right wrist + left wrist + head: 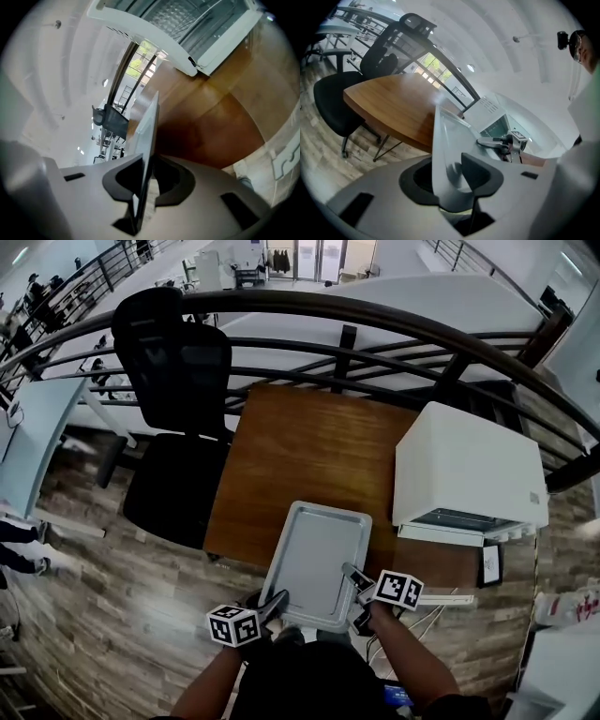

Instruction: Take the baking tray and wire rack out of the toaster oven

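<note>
- Now the flat rectangular silver metal baking tray point(314, 559) sits between both grippers at the near edge of the brown wooden desk point(309, 446). Its far part is over the wood and its near end juts past the edge toward the person.
- Whether the tray rests on the desk or is just above it cannot be told.
- The left gripper point(273, 605) has the tray's near left corner. In the left gripper view its jaws point(450, 177) are drawn in to a narrow gap with the tray's raised rim point(449, 136) pinched between the dark pads.
- The right gripper point(355, 583) has the near right corner. In the right gripper view the tray point(150, 126) shows edge-on as a thin sheet, and the jaws point(145, 185) are nearly together, clamped on it from both sides.
- The boxy white toaster oven point(469, 470) stands on the right part of the desk, just beside the tray, with its front door folded down.
- A black office chair point(173, 381) stands at the desk's left side.
</note>
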Demonstrator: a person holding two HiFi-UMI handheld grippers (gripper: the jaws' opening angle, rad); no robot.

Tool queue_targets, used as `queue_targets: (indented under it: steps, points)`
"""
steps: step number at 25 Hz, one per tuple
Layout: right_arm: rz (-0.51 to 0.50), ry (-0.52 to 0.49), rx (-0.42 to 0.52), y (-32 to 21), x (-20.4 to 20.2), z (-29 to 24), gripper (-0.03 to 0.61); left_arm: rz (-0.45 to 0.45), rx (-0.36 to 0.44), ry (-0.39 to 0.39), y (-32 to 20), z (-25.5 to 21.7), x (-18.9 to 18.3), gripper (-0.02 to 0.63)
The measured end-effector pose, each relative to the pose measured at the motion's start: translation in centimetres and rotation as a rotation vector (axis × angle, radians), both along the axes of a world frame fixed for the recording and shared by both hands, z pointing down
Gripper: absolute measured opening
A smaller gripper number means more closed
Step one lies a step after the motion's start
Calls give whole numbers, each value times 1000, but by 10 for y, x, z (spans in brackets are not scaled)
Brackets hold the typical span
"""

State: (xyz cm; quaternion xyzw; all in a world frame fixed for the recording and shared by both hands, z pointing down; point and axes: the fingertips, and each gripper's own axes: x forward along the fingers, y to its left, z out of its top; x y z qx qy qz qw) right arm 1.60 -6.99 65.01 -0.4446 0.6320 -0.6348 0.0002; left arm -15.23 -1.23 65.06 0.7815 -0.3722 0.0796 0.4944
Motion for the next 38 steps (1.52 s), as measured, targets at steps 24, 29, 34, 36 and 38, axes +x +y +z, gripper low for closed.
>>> queue_targets:
  steps: [24, 29, 34, 36, 38]
  points:
    - [-130, 557, 35, -54, 31, 37, 162, -29, -58, -121, -49, 28, 20, 129]
    - [-199, 702, 84, -55, 35, 41, 186, -14, -31, -259, -56, 35, 16, 149]
    - [-261, 808, 177, -62, 33, 31, 184, 71, -24, -371, -61, 41, 20, 239]
    - [-268, 816, 197, -58, 34, 26, 183, 127, -30, -402, -57, 43, 26, 279]
    - [-270, 822, 215, -51, 35, 22, 181, 238, -16, -496, -50, 47, 30, 311]
